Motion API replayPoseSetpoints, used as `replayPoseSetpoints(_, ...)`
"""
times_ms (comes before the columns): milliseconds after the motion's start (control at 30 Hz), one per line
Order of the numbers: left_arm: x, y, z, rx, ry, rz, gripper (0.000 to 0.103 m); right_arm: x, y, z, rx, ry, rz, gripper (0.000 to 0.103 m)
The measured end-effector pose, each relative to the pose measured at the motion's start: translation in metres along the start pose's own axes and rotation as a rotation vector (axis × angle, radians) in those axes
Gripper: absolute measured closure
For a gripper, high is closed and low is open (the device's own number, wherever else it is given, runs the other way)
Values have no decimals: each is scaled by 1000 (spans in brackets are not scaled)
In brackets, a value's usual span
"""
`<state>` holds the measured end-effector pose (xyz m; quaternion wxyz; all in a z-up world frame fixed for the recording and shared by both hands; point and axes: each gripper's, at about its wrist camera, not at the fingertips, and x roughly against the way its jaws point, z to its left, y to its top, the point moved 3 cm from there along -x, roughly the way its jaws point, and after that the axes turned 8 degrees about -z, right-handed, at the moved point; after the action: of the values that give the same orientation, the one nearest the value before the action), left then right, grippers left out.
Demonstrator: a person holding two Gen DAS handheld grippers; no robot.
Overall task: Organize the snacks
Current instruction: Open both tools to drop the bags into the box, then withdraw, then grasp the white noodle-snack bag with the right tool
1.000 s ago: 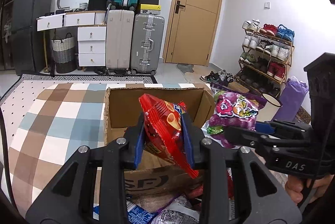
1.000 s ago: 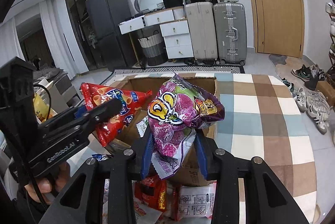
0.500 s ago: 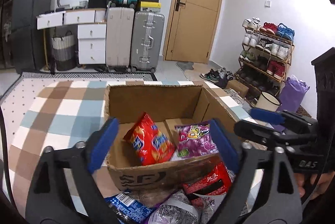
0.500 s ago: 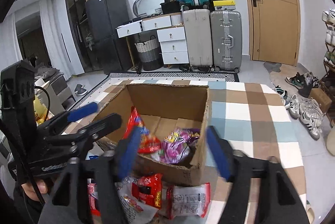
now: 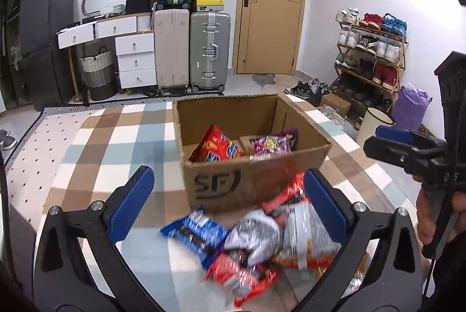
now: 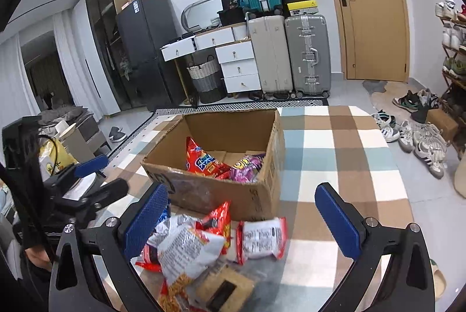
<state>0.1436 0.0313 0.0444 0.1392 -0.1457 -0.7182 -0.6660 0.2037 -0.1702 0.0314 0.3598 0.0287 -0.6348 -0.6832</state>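
Observation:
An open cardboard box (image 5: 250,183) (image 6: 221,195) stands on the checked table. Inside it lie a red snack bag (image 5: 217,147) (image 6: 204,160) and a purple snack bag (image 5: 272,143) (image 6: 247,166). A pile of loose snack packets (image 5: 256,239) (image 6: 189,245) lies in front of the box, nearest me. My left gripper (image 5: 227,178) (image 6: 112,172) hovers over the pile with its jaws opening wide and nothing between them. My right gripper (image 6: 241,189) (image 5: 378,138) hovers beside it on the right, its jaws also opening and empty.
The table's checked cloth (image 6: 343,154) stretches right of and behind the box. Suitcases (image 5: 192,49), white drawers (image 5: 134,61) and a door (image 5: 271,6) line the far wall. A shoe rack (image 5: 370,49) and loose shoes (image 6: 422,137) sit on the right.
Both grippers opened and let go of their bags: the red and purple bags now lie in the box. Both hands have drawn back from the box to over the pile.

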Motion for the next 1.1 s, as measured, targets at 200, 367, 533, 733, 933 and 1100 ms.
replayPoseSetpoints(200,39,-13,-2,-21,34,16,1,26,-17,4,-17,-4,21,0)
replayPoseSetpoints(367,62,-28,-3,-12,41,29,1,42,-32,9,-17,-11,39,0)
replayPoseSetpoints(533,72,-37,-7,13,23,44,1,52,-45,18,1,-16,59,0)
replayPoseSetpoints(733,69,-51,-10,16,24,90,1,49,-62,24,0,-30,112,0)
replayPoseSetpoints(933,65,-67,-12,55,13,131,1,42,-76,31,6,-22,161,0)
replayPoseSetpoints(1100,61,-77,-14,42,13,158,1,36,-90,39,26,-9,204,0)
